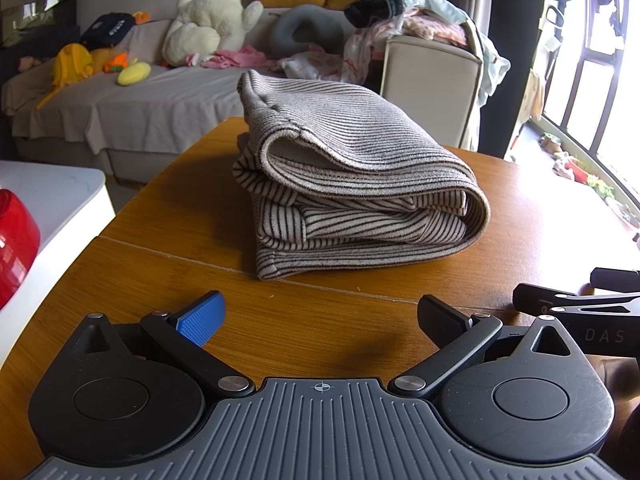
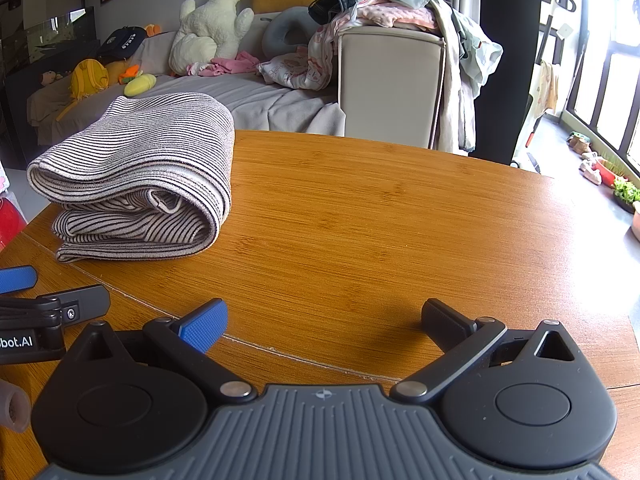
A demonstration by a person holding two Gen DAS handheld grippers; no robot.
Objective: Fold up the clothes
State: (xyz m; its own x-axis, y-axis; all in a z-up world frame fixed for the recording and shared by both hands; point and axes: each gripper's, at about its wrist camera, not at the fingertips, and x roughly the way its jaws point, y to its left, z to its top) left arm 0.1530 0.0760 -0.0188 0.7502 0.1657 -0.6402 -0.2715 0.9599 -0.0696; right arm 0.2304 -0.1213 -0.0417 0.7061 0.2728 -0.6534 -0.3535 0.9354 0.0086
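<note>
A striped grey-and-black garment [image 1: 344, 184] lies folded in a thick stack on the wooden table [image 1: 168, 208]. In the right wrist view the same folded garment [image 2: 140, 176] sits at the left of the table [image 2: 380, 220]. My left gripper [image 1: 320, 312] is open, a short way in front of the stack, with nothing between its blue and black fingers. My right gripper [image 2: 324, 316] is open too, over bare wood to the right of the stack. Part of the right gripper [image 1: 576, 304] shows at the left wrist view's right edge, and the left gripper [image 2: 52, 304] at the other view's left edge.
A heap of unfolded clothes [image 2: 396, 4] hangs over a beige chair back [image 2: 388, 84] behind the table. A sofa [image 1: 152, 96] with plush toys stands further back. A red object [image 1: 12, 240] rests on a white surface at the left. Windows at the right.
</note>
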